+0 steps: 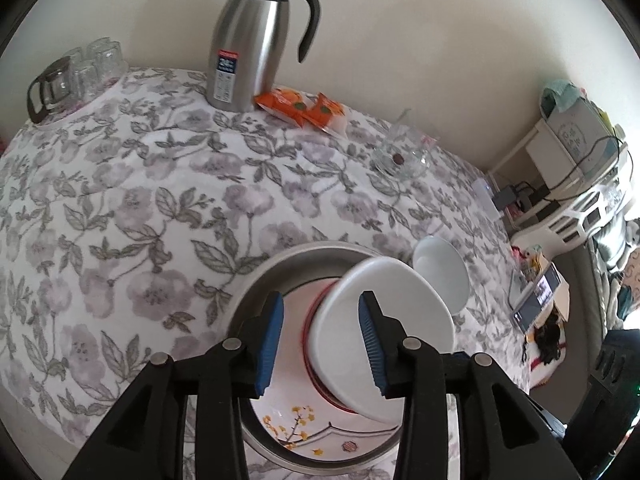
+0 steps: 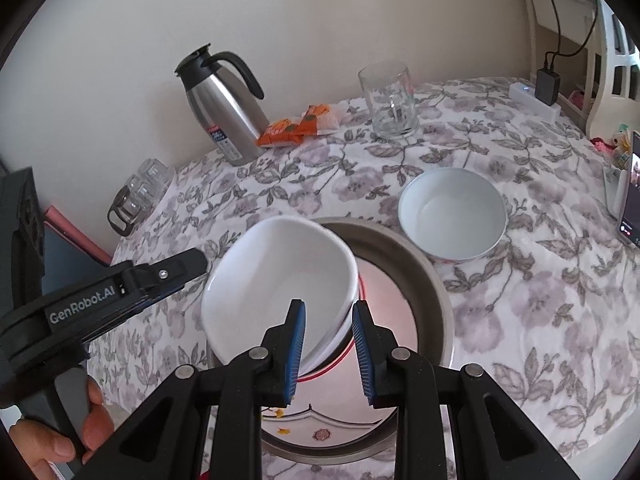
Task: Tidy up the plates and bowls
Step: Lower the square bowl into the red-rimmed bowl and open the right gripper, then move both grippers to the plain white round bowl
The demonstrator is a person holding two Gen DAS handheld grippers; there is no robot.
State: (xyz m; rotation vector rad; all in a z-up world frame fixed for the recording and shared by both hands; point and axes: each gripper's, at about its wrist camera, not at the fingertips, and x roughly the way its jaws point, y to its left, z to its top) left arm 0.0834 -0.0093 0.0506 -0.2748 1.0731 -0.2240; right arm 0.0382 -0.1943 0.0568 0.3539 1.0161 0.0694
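Right claw [image 2: 329, 354] clamps the near rim of a tilted white bowl [image 2: 280, 288], one blue pad inside the wall and one outside it; a red-rimmed second bowl [image 2: 352, 350] seems nested under it, though I cannot tell whether the pads bite both walls. The bowl leans up and away from this claw, over a steel tray [image 2: 424, 280] that lies directly beneath the fingers and carries a flower-painted plate [image 2: 320, 420], so the hold looks meant to set or nest the bowl on that stack. Left claw [image 1: 320, 344] stands open, no pad pressing: the bowl's rim lies in the gap between its fingers, close by the right-hand pad but, as far as I can judge, not gripped. In the right wrist view that claw sits at the bowl's far left edge, its body marked "GenRobot.AI", a hand [image 2: 60, 436] on the handle. Another empty white bowl [image 2: 452, 216] waits on the floral tabletop [image 2: 560, 300], beyond and right of the right claw, just beside the tray, probably next to be stacked. Farther back: a steel carafe [image 2: 224, 108] with a blue label too small to read, orange snack packets [image 2: 296, 126], a glass mug [image 2: 390, 100], a cluster of glasses [image 2: 140, 192].
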